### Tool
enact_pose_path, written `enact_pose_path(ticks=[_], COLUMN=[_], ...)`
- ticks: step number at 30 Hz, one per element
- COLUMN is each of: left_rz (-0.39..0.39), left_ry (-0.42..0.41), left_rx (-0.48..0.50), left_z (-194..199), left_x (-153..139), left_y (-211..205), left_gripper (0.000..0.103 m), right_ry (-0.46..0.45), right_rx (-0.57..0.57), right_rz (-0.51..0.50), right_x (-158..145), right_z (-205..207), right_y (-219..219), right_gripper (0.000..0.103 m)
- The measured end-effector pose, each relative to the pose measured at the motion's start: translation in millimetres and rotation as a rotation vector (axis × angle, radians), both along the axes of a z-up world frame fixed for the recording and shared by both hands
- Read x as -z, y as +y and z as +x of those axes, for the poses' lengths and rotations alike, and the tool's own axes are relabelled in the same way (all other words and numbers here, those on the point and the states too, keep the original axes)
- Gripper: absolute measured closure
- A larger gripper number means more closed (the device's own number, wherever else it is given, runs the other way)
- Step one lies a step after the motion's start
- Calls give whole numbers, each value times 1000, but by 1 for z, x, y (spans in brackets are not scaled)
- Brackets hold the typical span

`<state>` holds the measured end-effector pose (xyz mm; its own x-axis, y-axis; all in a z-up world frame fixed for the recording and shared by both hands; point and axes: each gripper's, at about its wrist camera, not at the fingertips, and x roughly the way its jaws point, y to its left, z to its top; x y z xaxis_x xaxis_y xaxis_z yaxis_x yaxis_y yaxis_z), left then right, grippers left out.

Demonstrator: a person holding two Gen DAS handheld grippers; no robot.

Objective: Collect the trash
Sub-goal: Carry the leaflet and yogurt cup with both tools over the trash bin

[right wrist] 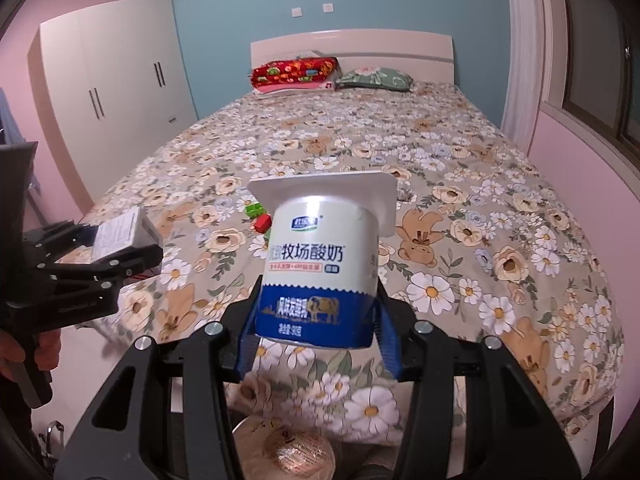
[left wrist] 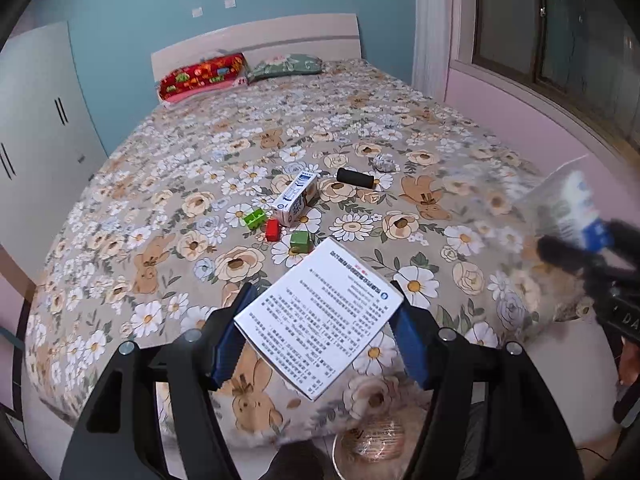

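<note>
My left gripper (left wrist: 320,332) is shut on a white printed cardboard box (left wrist: 320,320), held above the foot of the bed; it also shows in the right wrist view (right wrist: 120,236). My right gripper (right wrist: 316,320) is shut on a white and blue yogurt cup (right wrist: 320,264), held above the bed's foot; the cup appears blurred at the right of the left wrist view (left wrist: 576,208). On the bed lie a milk carton (left wrist: 294,198), a black cylinder (left wrist: 355,178) and a crumpled foil ball (left wrist: 384,162). A bin with wrappers (right wrist: 288,452) stands on the floor below both grippers.
Green and red toy blocks (left wrist: 276,228) lie near the carton on the flowered bedspread (left wrist: 200,160). Two pillows (left wrist: 240,72) lie at the headboard. A white wardrobe (right wrist: 112,80) stands left of the bed, a window (left wrist: 560,32) to the right.
</note>
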<state>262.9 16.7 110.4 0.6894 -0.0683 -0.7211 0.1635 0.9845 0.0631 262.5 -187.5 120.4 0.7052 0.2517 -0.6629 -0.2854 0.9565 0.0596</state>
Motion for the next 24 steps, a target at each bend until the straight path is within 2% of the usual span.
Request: enact_pose_path(ticks=[5,11,17,24], left_rz=[21,15,1,-32], left_ry=[-18,4,49,153], left_rx=[1,6,5,19], left_z=[-41,-79,-101,-113], left_x=[0,17,45,99], left_y=[-7,-9,-2,1], left_gripper=[36,36,36,36], right_ry=[-20,-10,47,147], right_rx=[-33,-73,-96,-111], right_rz=[-16,-29,-56,-85], right_x=[-6,7,41,94], right_z=[-37,-69,-87,-98], right_y=[-4,-2,2,10], right_gripper=[53,53,53,53])
